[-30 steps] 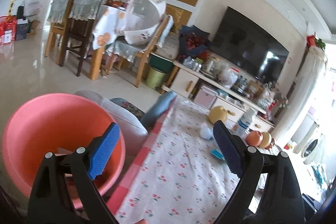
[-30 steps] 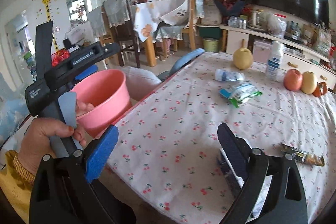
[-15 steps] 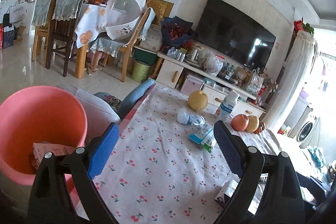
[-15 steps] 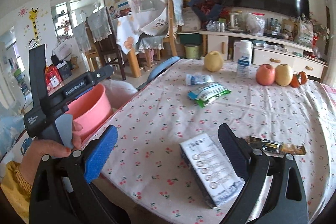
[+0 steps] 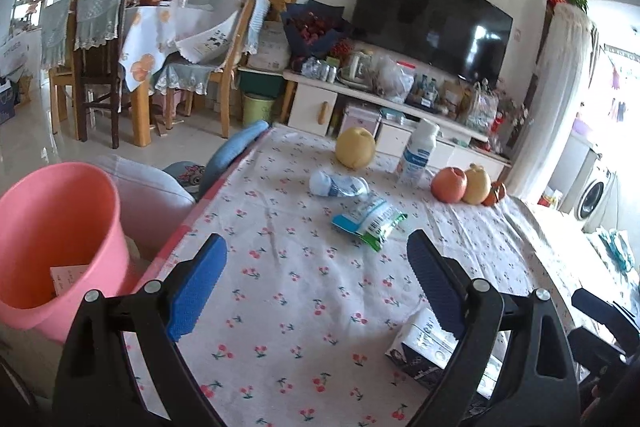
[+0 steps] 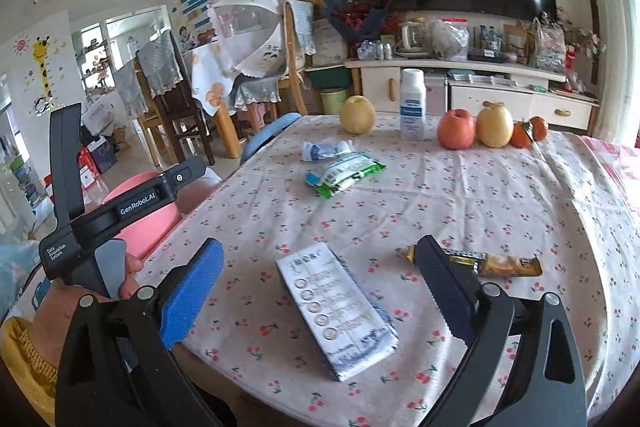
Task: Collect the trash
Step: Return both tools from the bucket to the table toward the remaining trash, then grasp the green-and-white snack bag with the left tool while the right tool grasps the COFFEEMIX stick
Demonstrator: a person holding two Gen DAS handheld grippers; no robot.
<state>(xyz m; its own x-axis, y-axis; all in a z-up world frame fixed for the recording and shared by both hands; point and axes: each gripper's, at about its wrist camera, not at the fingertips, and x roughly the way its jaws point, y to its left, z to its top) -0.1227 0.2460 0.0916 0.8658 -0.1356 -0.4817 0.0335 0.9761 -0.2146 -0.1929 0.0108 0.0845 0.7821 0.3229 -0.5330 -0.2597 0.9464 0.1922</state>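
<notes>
- Bucket (image 5: 60, 223), pink, one, stands off the left edge of the table (image 6: 500, 211); one piece of paper or card lies inside.
- Left gripper (image 5: 316, 287) hangs above the near left part of the table, jaws wide, holding nothing.
- Right gripper (image 6: 320, 291) also has its jaws wide and empty; the flat white carton (image 6: 338, 307) lies on the cloth between its fingers, not yet touched.
- Step in hand, as judged: approach to the carton. The next move calls for lowering the right gripper, closing across the carton's narrow sides, then carrying it left to the bucket.
- Trash count on the table: one carton, one crumpled white-blue wrapper (image 6: 326, 150), one green-white snack packet (image 6: 344, 173), one gold sachet (image 6: 492, 264).
- Not trash, as judged: one white bottle (image 6: 413, 103), one pear-like yellow fruit (image 6: 357, 115), one red apple (image 6: 456, 129), one yellow apple (image 6: 494, 126), two small oranges (image 6: 530, 131).
</notes>
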